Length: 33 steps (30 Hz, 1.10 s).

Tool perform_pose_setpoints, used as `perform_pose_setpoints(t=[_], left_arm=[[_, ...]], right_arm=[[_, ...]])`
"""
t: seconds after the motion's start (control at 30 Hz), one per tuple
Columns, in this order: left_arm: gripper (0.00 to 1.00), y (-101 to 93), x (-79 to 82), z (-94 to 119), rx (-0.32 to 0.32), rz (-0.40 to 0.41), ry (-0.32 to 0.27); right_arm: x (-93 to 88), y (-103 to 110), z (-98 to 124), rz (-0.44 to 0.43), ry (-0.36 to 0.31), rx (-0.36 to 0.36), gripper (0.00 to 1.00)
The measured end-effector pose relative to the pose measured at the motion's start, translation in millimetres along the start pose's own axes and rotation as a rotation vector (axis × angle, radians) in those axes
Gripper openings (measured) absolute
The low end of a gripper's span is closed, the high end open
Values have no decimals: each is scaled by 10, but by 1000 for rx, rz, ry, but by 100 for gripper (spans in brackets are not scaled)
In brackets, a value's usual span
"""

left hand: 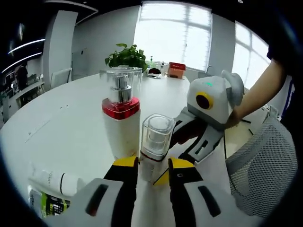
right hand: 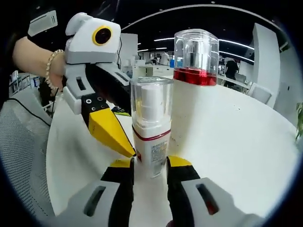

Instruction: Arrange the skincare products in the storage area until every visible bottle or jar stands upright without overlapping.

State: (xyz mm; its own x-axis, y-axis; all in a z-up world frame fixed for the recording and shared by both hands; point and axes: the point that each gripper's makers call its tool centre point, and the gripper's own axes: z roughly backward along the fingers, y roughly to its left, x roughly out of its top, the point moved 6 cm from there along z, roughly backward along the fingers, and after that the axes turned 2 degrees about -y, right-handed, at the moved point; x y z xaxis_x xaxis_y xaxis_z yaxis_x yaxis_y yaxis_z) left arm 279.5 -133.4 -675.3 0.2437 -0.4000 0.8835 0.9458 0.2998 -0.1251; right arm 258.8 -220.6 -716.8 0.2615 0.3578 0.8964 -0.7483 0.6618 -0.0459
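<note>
Left gripper (left hand: 153,171): jaws yellow-tipped, set on either side of the base of the small pump bottle (left hand: 155,146), touching or just beside it; clamped or only bracketing, cannot tell.
Right gripper (right hand: 149,166): jaws likewise flank the same bottle's lower body from the opposite side; grip cannot be told. Seen in the left gripper view (left hand: 203,124) beyond the bottle, held by a person's hand (left hand: 236,116).
Small pump bottle (right hand: 151,130): upright on the white counter (left hand: 66,118), clear square cap over a white pump, white body with a thin red band and printed label; contents hidden by the opaque wall.
Large pump bottle (left hand: 121,113): upright just behind and beside the small one, near it but contact cannot be told; clear cap over a silver pump, red collar, white body. In the right gripper view (right hand: 196,61) it rises taller behind the small bottle.
Lying bottle (left hand: 56,182): white, on its side at the near left counter edge, with a green-printed packet (left hand: 47,204) beside it.
Mesh chair (left hand: 262,165): grey, just off the counter's right side.
Far counter: potted plant (left hand: 127,56), red box (left hand: 176,69), small items too far to identify, windows behind.
</note>
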Motion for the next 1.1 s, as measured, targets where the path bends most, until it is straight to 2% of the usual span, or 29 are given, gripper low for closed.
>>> perform_pose_setpoints(t=[0.27,0.43,0.5,0.6,0.67,0.8,0.97,1.1], left_arm=[[28,7,18,92,27,24,3],[42,-26,14,169,45,57,20],[49,-52,-10,216,56,96,41],[51,-100,-16,289,71,107,45],[53,-138,7,346,78,125,36],[68,-160,14,449,98,163,17],[72,-212,-17,585,125,175,28],[76,-271,-9,719,154,197,6]], right_arm=[[4,13,128,-29,21,-32,38],[74,38,225,-52,15,-56,48],[103,57,265,-55,13,-68,52],[123,92,312,-67,12,-74,59],[143,114,358,-69,8,-80,61],[180,163,443,-100,-5,-95,64],[180,234,497,-116,-9,-100,69],[234,281,554,-121,-20,-94,73]])
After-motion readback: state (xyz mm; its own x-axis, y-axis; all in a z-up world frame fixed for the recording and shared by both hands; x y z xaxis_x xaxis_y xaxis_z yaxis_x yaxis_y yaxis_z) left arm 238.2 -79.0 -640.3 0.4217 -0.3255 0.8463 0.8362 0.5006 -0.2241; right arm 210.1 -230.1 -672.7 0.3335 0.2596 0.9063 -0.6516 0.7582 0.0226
